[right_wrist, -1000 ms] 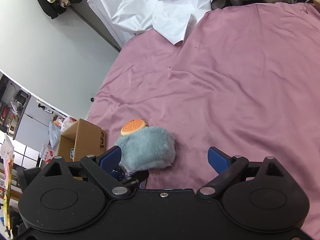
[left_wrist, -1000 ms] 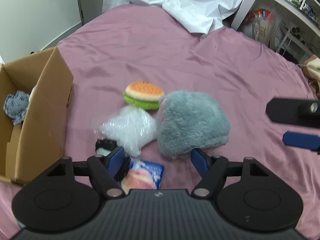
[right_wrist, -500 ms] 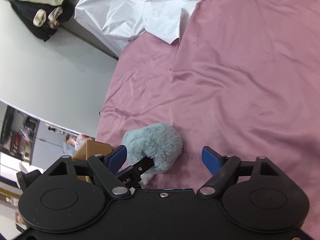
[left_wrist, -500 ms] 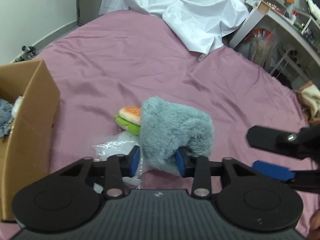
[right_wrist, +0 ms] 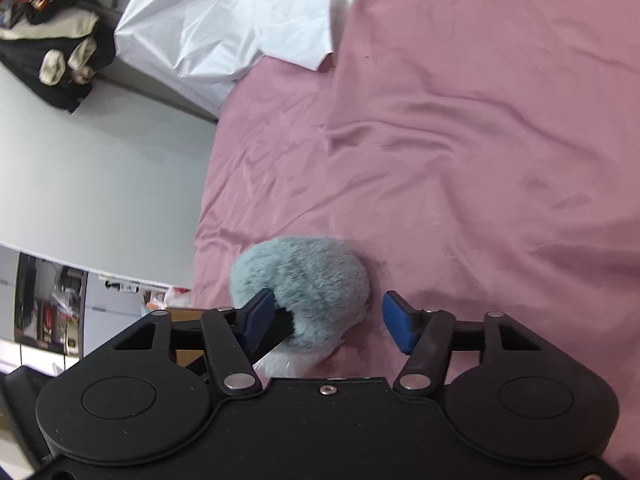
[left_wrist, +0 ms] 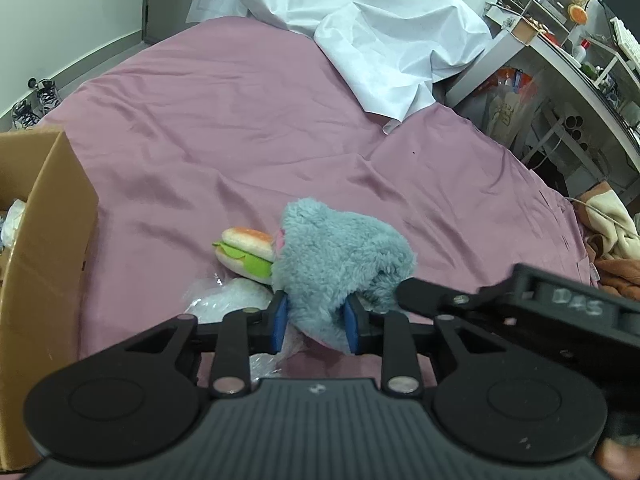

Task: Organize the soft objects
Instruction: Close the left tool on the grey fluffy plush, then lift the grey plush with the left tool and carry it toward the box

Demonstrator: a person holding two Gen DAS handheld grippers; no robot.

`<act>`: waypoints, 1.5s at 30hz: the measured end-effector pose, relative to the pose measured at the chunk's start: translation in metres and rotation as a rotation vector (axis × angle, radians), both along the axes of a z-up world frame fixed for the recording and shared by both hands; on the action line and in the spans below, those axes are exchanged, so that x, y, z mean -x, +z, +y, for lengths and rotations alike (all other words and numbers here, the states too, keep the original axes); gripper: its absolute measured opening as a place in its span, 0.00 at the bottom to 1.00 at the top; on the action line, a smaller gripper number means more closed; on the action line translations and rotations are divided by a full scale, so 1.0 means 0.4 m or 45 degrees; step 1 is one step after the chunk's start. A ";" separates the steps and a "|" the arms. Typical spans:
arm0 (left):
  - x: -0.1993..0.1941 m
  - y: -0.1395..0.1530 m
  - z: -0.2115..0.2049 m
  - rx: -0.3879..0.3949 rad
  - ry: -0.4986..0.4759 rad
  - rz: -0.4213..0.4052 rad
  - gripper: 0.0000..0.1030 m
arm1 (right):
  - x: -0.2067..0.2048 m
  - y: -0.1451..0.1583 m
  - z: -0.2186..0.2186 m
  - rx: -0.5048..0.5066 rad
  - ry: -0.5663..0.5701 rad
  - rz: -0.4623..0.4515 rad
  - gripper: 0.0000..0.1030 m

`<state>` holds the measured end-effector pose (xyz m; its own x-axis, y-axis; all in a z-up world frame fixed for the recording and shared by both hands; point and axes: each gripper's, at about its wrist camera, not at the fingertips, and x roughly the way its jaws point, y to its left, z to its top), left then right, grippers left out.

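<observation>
A grey fluffy plush [left_wrist: 340, 256] lies on the pink bedsheet [left_wrist: 240, 128]. My left gripper [left_wrist: 315, 326] has its blue pads pressed into the plush's near end, and its jaws are still closing. In the right wrist view the same plush [right_wrist: 308, 280] sits between the jaws of my right gripper [right_wrist: 328, 322], which are closing. Its left pad touches the fur and its right pad stands apart from it. One black finger [left_wrist: 440, 300] of the right gripper reaches the plush from the right. A toy burger [left_wrist: 246, 254] lies just left of the plush.
An open cardboard box [left_wrist: 44, 240] stands at the left with soft things inside. A clear plastic bag [left_wrist: 236, 300] lies under the burger and plush. A crumpled white sheet [left_wrist: 360, 32] covers the far end of the bed. Shelves and clutter stand beyond the right edge.
My left gripper has moved onto the grey plush and shut on it, tipping it up. My right gripper has come down to the plush, rolled, and narrowed its jaws.
</observation>
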<state>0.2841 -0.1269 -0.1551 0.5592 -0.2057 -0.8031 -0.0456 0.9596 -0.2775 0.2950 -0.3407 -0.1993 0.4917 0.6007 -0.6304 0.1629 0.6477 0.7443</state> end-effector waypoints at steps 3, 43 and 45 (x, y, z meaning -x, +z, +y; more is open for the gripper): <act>-0.003 0.007 -0.010 -0.037 -0.031 0.010 0.28 | -0.005 -0.018 0.013 0.001 0.010 0.024 0.49; -0.018 0.007 0.017 0.114 0.059 0.049 0.21 | 0.003 -0.036 0.001 -0.143 -0.043 0.022 0.17; -0.013 0.019 0.020 0.118 0.061 0.038 0.21 | 0.005 -0.027 0.000 -0.149 -0.034 0.012 0.16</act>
<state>0.2894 -0.1188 -0.1476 0.5465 -0.2532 -0.7983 -0.1005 0.9265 -0.3626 0.2929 -0.3407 -0.2100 0.5030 0.6572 -0.5614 0.1859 0.5521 0.8128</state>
